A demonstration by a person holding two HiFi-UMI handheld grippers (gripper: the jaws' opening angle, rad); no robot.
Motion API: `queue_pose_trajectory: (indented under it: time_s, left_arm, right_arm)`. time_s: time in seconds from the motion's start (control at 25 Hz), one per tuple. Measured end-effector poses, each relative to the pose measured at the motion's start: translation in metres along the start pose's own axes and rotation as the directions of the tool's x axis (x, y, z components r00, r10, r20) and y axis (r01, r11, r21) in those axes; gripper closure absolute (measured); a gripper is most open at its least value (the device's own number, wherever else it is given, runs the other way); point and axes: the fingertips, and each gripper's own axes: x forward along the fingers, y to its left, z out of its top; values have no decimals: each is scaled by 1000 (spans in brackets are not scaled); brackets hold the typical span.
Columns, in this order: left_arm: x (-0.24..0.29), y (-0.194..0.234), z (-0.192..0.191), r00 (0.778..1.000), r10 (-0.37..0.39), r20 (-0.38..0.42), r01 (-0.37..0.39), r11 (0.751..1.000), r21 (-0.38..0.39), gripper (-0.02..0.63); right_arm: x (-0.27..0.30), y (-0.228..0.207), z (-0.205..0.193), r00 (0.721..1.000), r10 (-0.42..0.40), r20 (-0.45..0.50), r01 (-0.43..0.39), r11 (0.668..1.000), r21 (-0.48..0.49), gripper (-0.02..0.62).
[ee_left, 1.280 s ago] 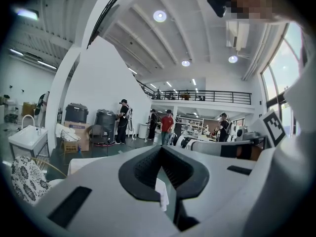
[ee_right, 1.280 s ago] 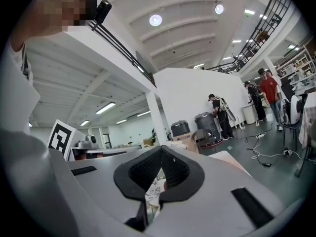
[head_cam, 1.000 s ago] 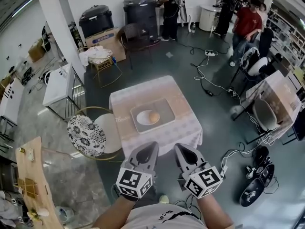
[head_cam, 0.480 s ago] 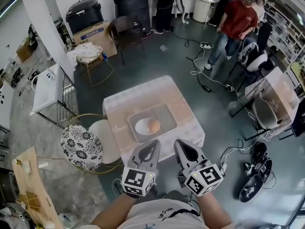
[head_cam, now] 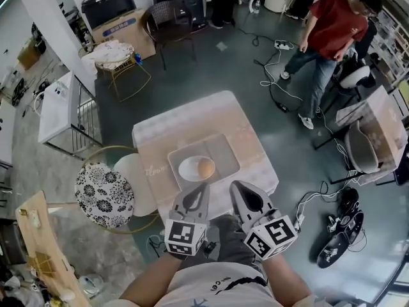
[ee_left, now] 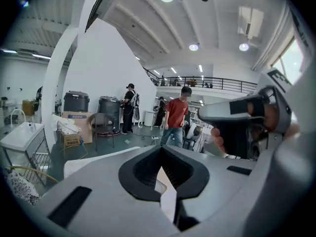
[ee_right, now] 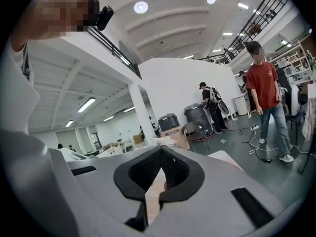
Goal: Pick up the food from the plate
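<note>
A round orange-brown piece of food (head_cam: 205, 167) lies on a white plate (head_cam: 189, 169). The plate rests on a grey tray (head_cam: 223, 151) on a small table with a pale cloth (head_cam: 192, 121). Both grippers hover just short of the plate, over the table's near edge. My left gripper (head_cam: 204, 186) points at the plate's near rim, jaws together and empty (ee_left: 160, 150). My right gripper (head_cam: 234, 185) is beside it to the right, jaws also together with nothing between them (ee_right: 160, 150). In both gripper views the plate is hidden behind the jaws.
A chair with a floral cushion (head_cam: 105, 194) stands left of the table. A person in a red shirt (head_cam: 329, 27) walks at the far right among floor cables (head_cam: 275, 94). Shoes (head_cam: 337, 245) lie at the right. A chair (head_cam: 163, 19) and boxes sit at the back.
The view has closed in on the table, so the grippers now reach its near edge and the plate. The person in red has walked nearer. Both jaws stay together.
</note>
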Motion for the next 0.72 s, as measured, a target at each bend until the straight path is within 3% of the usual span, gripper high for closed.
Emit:
queue_pose_trajectory:
  time_s: [0.24,0.44,0.52,0.72]
  left_arm:
    - [45,21,-25,996,77,-55,-77,997,0,600]
    - [80,32,-39,994,77,-84,-78,997,-16,589]
    - [90,37,-50,991,75,-113,-79,996,-32,456]
    - [109,49,-86,981,89,-174,-95,995,-21,384]
  right_arm:
    - [45,-35,2,995,82,-54,-82,997,8,581]
    - [75,-60,-9,984,133,-115,-130,991,30,581]
    - [83,-66,-16,980,143,-137,-138,990,42,581]
    - [93,-83,-38,977,134,-169,-123,990,74,581]
